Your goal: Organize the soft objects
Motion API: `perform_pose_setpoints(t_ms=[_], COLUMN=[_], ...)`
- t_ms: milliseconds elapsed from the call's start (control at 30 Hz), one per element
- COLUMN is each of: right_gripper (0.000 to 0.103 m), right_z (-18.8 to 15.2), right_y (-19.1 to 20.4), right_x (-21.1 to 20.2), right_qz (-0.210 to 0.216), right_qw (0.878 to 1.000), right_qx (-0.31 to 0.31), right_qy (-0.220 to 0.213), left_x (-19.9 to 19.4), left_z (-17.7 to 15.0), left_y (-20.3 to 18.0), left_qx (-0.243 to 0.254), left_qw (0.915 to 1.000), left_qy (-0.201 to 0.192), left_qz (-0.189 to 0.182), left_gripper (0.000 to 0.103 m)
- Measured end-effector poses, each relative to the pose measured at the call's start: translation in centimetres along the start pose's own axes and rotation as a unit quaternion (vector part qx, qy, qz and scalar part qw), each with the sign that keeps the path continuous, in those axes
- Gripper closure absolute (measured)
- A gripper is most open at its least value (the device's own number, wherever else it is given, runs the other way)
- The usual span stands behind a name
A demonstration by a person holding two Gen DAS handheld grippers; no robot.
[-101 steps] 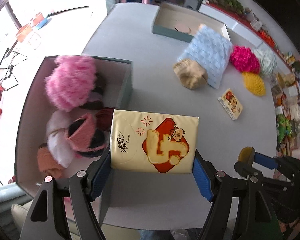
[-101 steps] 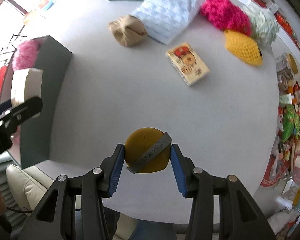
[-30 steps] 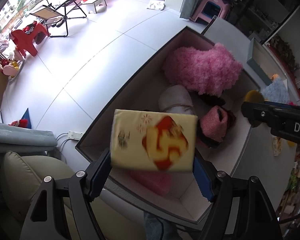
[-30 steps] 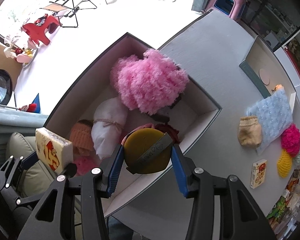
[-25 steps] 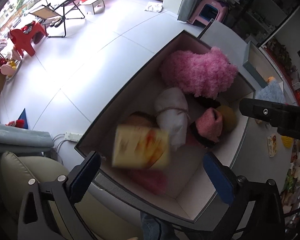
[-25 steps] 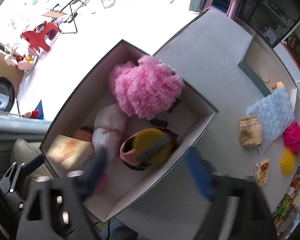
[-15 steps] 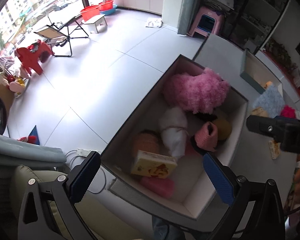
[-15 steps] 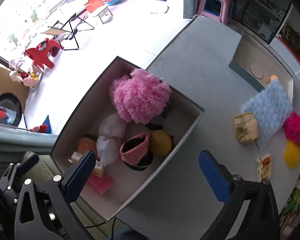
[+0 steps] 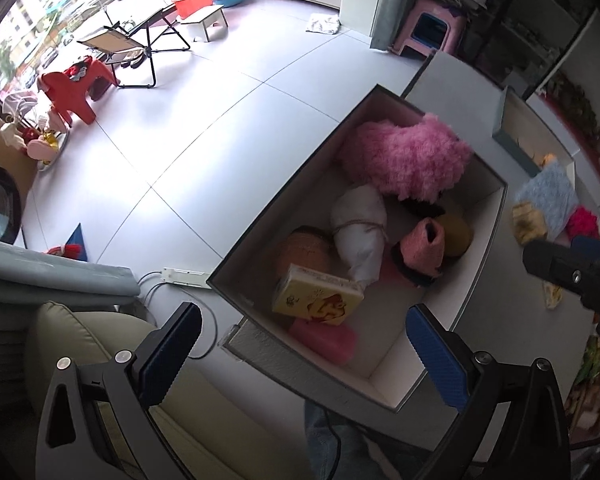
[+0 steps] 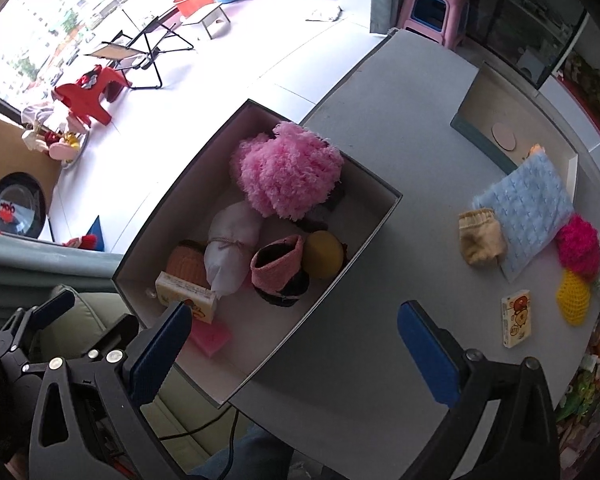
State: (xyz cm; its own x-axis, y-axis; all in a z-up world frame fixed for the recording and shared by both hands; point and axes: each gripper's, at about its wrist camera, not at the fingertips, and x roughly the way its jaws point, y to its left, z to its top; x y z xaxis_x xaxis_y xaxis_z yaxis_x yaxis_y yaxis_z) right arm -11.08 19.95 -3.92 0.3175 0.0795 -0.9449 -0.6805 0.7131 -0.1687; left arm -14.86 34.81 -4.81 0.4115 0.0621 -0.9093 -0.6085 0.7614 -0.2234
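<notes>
Tissue packs and knitted pieces fill the dark-walled, white-lined open box [image 9: 496,216], which hangs over the left edge of the grey table [image 10: 400,152]. The left gripper [image 9: 300,332] hovers above the box's near end with its blue-padded jaws spread wide and nothing between them; the cream tissue pack with the red cartoon print [image 9: 318,296] lies just past them in the box, tilted against an orange knitted ball [image 9: 306,246] and over a flat pink sponge-like block [image 9: 326,338]. Rightward in the box come a white cloth bundle tied with string [image 9: 360,232], a pink knitted cup with a dark rim [image 9: 422,252], a mustard-yellow round ball [image 9: 456,232] and, at the far end, a fluffy pink yarn heap [image 9: 408,160].

The right gripper [image 10: 294,334] is likewise wide apart and empty, poised over the box's near right corner and the table.

Only the right wrist view shows the table's far side plainly: a beige knitted sock [image 10: 480,240] touching a pale blue knitted cushion [image 10: 528,208], a magenta pompom [image 10: 578,244], a yellow crocheted piece [image 10: 574,296], a small cartoon-printed tissue packet [image 10: 518,318], and a shallow teal-edged tray [image 10: 476,136] holding a round wooden disc [image 10: 504,138].
</notes>
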Motion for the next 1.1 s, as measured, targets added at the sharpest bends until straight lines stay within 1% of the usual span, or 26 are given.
perform_pose_setpoints(t_ms=[167, 333, 1100], right_gripper=[0.0, 0.0, 0.0], right_z=[-0.02, 0.04, 0.03], right_y=[0.36, 0.54, 0.93], right_x=[-0.1, -0.08, -0.22], right_qz=[-0.002, -0.003, -0.003], right_qw=[1.0, 1.0, 1.0], right_qx=[-0.007, -0.01, -0.011], right_qy=[0.002, 0.004, 0.004], left_x=[0.01, -0.02, -0.18], left_z=[-0.3, -0.33, -0.35], left_y=[0.04, -0.22, -0.41], left_qx=[-0.004, 0.007, 0.019], left_qw=[1.0, 0.9999, 0.9996], left_qy=[0.004, 0.002, 0.002], left_qz=[0.003, 0.013, 0.02], left_gripper=[0.0, 0.0, 0.0])
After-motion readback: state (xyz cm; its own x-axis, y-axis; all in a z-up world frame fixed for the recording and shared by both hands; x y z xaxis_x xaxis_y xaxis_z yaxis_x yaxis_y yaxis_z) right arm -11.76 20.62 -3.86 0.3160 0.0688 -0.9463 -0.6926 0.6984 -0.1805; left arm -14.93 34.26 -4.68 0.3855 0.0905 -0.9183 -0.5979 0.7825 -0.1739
